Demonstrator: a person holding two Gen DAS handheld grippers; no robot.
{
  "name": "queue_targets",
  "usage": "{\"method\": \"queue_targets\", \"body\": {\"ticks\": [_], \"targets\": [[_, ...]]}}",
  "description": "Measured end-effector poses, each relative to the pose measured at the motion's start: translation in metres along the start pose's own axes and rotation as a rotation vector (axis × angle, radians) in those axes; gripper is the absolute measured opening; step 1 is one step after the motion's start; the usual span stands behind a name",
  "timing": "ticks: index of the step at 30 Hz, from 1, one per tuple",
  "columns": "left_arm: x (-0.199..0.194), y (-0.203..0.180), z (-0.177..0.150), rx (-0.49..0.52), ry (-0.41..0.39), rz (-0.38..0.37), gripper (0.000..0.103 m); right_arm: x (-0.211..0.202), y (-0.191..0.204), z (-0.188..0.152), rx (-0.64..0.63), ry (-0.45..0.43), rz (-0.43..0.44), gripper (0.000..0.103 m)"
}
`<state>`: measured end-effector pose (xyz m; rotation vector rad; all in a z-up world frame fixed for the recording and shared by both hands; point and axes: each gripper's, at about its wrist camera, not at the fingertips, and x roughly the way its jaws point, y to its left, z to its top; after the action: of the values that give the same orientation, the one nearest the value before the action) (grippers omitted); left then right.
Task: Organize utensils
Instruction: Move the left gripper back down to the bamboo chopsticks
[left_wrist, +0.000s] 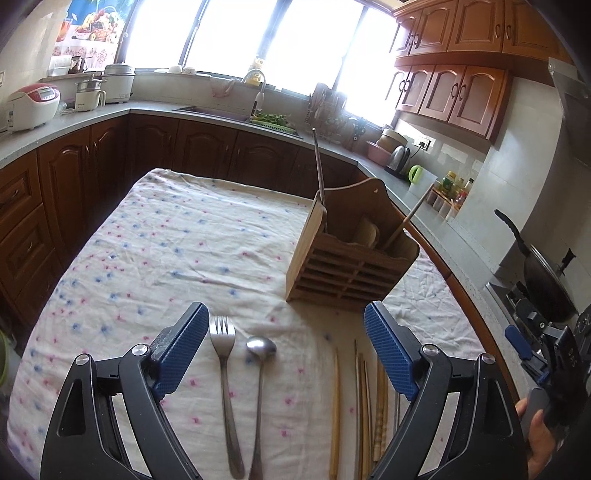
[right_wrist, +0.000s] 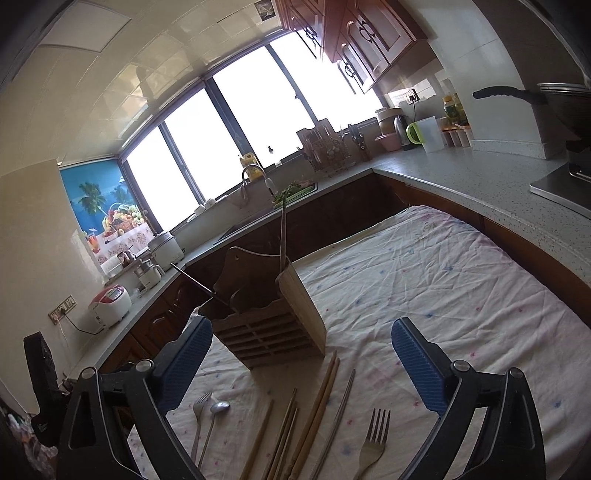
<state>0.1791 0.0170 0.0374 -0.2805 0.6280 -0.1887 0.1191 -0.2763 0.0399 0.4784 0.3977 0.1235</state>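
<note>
The left tool (left_wrist: 284, 354) is spread wide and holds nothing. It hangs above the worktop (left_wrist: 155, 236), which has a flowery cloth on it. Under it, going left to right, lie a fork (left_wrist: 224, 354), a spoon (left_wrist: 260, 360) and some chopsticks (left_wrist: 364, 402), all at the near edge. The wooden holder (left_wrist: 351, 254) stands farther back, with two long sticks poking out of it. The right tool (right_wrist: 301, 363) is spread wide too and holds nothing. Near it lies another fork (right_wrist: 375, 439), to the right of the chopsticks.
</note>
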Motion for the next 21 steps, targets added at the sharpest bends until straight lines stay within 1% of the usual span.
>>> {"method": "queue_targets", "body": {"ticks": [7,13,21], "targets": [[0.004,-0.005,-0.019,0.019,0.045,0.001,0.088,-0.002,-0.006,-0.018,-0.030,0.055,-0.030,0.099],[0.008,-0.011,-0.026,0.048,0.076,0.003,0.088,0.002,-0.012,-0.031,-0.040,0.094,-0.050,0.099],[0.022,-0.016,-0.032,0.077,0.127,0.013,0.088,0.017,-0.026,-0.041,-0.015,0.159,-0.074,0.096]]}}
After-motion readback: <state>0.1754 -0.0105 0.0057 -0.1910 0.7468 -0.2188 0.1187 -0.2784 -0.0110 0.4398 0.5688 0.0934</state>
